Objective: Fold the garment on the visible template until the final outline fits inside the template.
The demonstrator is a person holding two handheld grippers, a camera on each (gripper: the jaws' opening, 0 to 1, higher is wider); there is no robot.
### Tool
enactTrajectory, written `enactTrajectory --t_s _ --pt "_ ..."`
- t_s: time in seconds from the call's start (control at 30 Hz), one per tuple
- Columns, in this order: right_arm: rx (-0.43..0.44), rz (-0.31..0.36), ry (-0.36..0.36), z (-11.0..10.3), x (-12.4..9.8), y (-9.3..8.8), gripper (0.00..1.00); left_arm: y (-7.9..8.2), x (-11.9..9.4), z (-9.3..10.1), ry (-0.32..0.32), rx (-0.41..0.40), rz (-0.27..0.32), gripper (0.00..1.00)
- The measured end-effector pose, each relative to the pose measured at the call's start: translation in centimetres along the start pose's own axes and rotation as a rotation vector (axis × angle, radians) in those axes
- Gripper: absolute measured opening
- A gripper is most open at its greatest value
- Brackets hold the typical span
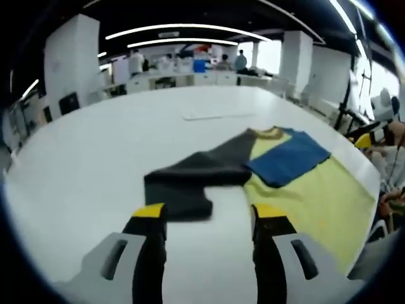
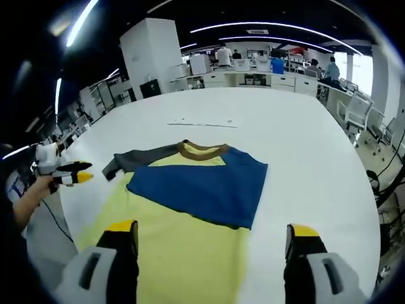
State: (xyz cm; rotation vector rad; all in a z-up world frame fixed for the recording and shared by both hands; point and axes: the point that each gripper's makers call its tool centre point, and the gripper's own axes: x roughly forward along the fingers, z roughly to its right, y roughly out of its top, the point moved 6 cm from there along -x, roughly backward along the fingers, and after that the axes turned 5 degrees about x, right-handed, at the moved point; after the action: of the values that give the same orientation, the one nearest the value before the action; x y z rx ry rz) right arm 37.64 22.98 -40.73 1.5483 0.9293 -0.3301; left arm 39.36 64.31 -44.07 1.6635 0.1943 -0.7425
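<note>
A T-shirt with a yellow body (image 2: 177, 253), brown collar (image 2: 202, 149) and two-colour sleeves lies flat on the white table (image 2: 304, 145). Its blue sleeve (image 2: 202, 183) is folded across the chest. The dark grey sleeve (image 1: 190, 177) stretches out sideways. My left gripper (image 1: 209, 215) hovers open just short of that grey sleeve's end, nothing between its jaws. My right gripper (image 2: 212, 231) is open above the shirt's hem, holding nothing. In the right gripper view the left gripper (image 2: 69, 174) appears at the left, held by a hand. The right gripper's yellow tip (image 1: 362, 140) shows in the left gripper view.
A thin pale flat sheet or marking (image 2: 202, 123) lies on the table beyond the collar. Office desks, white pillars and standing people (image 2: 332, 66) fill the background. Chairs (image 2: 357, 111) stand past the table's right edge. A person's arm (image 2: 25, 202) is at the left.
</note>
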Motion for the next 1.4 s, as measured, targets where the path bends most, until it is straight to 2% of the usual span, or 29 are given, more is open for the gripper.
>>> enactTrajectory --t_s 0.2,0.47,0.7,0.77,0.83,1.07,1.17,1.4 --pt "-0.001 0.025 0.041 -0.7 -1.2 -0.5 0.99 -0.2 1.4 -0.3 0.03 0.058 -0.03 0.43" --pt "-0.035 0.059 0.066 -1.9 -2.3 -0.9 0.99 -0.4 3.1 -0.3 0.047 0.064 -0.05 0.37" --pt "-0.026 0.085 0.072 -2.4 -3.0 -1.1 0.99 -0.8 4.8 -0.3 0.071 0.073 -0.073 0.31" --pt "-0.016 0.093 0.074 -2.4 -3.1 -1.2 0.99 -1.2 5.2 -0.5 0.087 0.079 -0.113 0.3" --pt "-0.01 0.095 0.074 -2.4 -3.2 -1.2 0.99 -1.4 5.5 -0.5 0.091 0.091 -0.116 0.26" --pt "0.004 0.098 0.064 -2.6 -3.7 -1.4 0.99 -2.0 5.8 -1.1 0.116 0.099 -0.141 0.16" --pt "0.008 0.098 0.06 -2.6 -3.8 -1.5 0.99 -2.0 5.5 -1.3 0.124 0.127 -0.139 0.0" --pt "0.021 0.106 0.053 -2.7 -4.1 -1.7 0.99 -2.1 4.0 -2.4 0.152 0.157 -0.131 0.0"
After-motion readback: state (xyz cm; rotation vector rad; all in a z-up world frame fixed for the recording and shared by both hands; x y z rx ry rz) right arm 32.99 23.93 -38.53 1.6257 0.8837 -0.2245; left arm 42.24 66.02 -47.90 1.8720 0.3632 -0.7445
